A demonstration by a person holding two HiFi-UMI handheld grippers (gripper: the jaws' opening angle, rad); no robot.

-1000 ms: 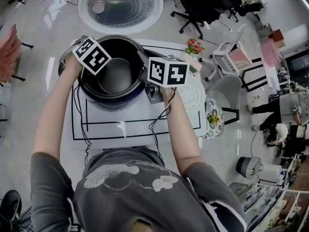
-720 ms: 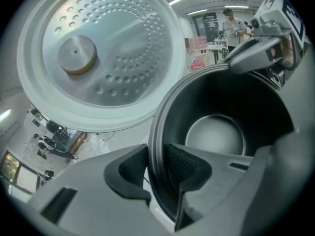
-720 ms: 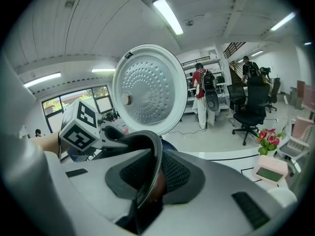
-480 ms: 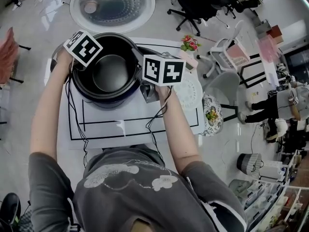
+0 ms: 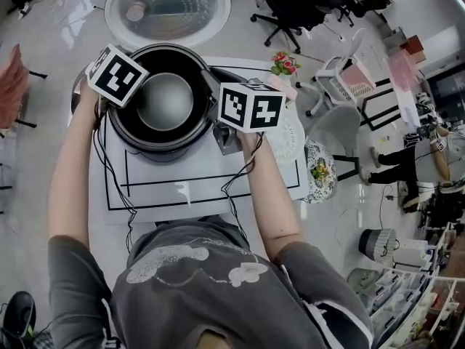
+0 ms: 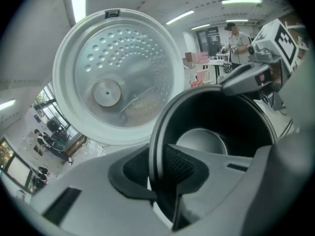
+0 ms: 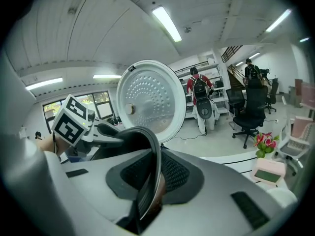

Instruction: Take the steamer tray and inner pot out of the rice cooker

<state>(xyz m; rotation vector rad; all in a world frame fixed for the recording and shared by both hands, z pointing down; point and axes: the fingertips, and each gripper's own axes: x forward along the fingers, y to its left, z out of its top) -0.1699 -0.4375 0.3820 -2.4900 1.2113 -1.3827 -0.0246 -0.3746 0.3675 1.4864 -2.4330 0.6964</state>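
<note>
Tools: left tool (image 6: 160, 168) clamped on the left rim of the inner pot (image 5: 166, 100), jaws just closed tighter on it | right tool (image 7: 150, 176) pinching the opposite rim | pot: dark, empty, at the mouth of the rice cooker (image 5: 168, 148) on the white bench (image 5: 182, 187) | beyond: lid (image 5: 167, 9) stands open

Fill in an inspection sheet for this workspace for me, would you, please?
Surface: white table with black lines.
Job's things: inner pot held at its rim; rice cooker lid open; white round tray on the table.
Clutter: flowers, patterned plate.
Grippers: left hand-held gripper, jaws just closing, and right hand-held gripper, both clamped on the rim.
Cables: black cables hang over the table.
Surroundings: office chairs, people standing.
</note>
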